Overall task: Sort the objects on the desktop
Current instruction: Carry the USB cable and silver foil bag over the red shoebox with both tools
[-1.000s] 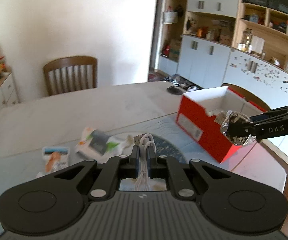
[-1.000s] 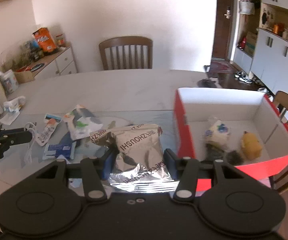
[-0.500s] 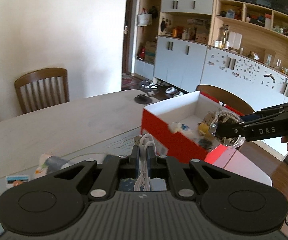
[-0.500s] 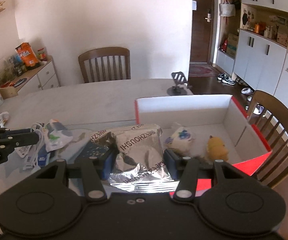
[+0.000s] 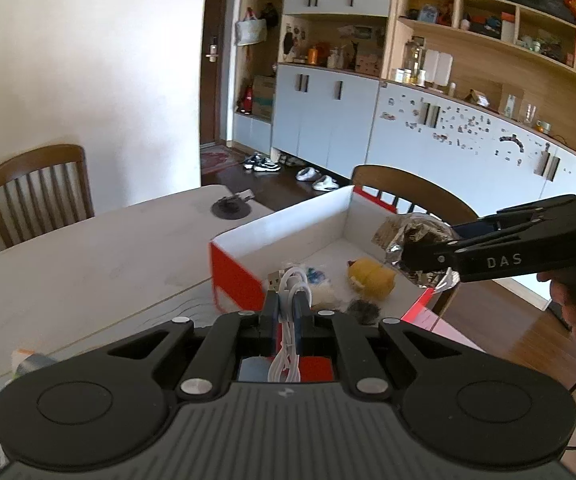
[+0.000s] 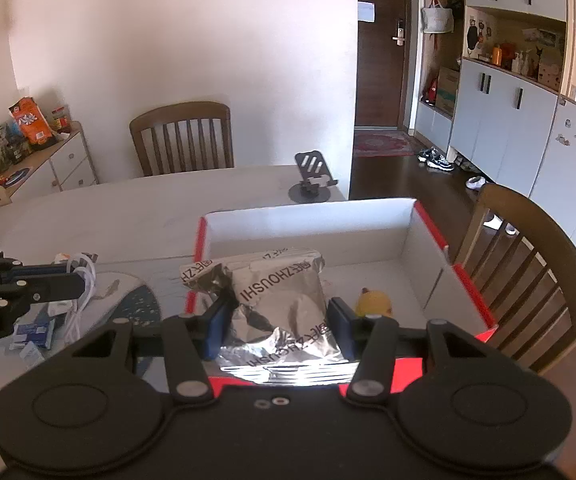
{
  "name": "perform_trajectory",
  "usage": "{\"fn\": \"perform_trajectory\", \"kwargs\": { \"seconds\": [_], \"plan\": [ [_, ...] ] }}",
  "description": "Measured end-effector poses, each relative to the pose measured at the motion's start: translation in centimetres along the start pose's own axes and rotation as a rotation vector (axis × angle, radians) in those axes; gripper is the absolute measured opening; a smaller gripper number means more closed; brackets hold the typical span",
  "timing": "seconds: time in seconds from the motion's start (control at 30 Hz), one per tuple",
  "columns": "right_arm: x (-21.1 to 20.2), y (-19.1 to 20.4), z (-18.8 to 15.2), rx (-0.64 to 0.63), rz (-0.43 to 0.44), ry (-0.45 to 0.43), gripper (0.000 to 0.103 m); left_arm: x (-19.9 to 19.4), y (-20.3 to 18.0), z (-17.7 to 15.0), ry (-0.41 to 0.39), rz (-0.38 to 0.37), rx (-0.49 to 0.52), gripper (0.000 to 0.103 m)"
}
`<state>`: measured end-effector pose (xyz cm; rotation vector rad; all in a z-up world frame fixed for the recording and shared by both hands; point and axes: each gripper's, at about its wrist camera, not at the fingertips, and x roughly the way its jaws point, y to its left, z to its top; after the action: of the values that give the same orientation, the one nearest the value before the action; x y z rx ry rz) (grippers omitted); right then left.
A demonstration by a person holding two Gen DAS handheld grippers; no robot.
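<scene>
While my right tool (image 6: 279, 322) grips a foil snack bag (image 6: 277, 300) over the red box (image 6: 308, 210), my left tool (image 5: 286, 306) pinches a white USB cable (image 5: 288, 320).

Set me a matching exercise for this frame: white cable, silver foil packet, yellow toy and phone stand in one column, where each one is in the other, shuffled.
Things:
1. white cable
2. silver foil packet
3. yellow toy
4. phone stand

Places:
A. lying on the floor of the red box
B. clamped in the left gripper
C. standing on the table beyond the box
D. clamped in the right gripper, held above the box

Pairs: 1-B, 2-D, 3-A, 4-C
</scene>
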<state>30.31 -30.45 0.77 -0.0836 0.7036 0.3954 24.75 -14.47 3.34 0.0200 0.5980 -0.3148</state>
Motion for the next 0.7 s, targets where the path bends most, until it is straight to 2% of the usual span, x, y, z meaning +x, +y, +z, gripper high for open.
{"fn": "perform_trajectory", "kwargs": {
  "seconds": [0.33, 0.7],
  "plan": [
    [0.9, -3.6, 1.2, -0.003, -0.014, -0.004, 0.052, 3.7, -3.2, 2.2, 0.026, -0.044, 0.055, 0.007],
    [3.4, -6.5, 2.6, -0.013, -0.025, 0.009, 0.052, 8.8, -5.3, 3.8, 0.093, -0.074, 0.105, 0.007]
  ]
}}
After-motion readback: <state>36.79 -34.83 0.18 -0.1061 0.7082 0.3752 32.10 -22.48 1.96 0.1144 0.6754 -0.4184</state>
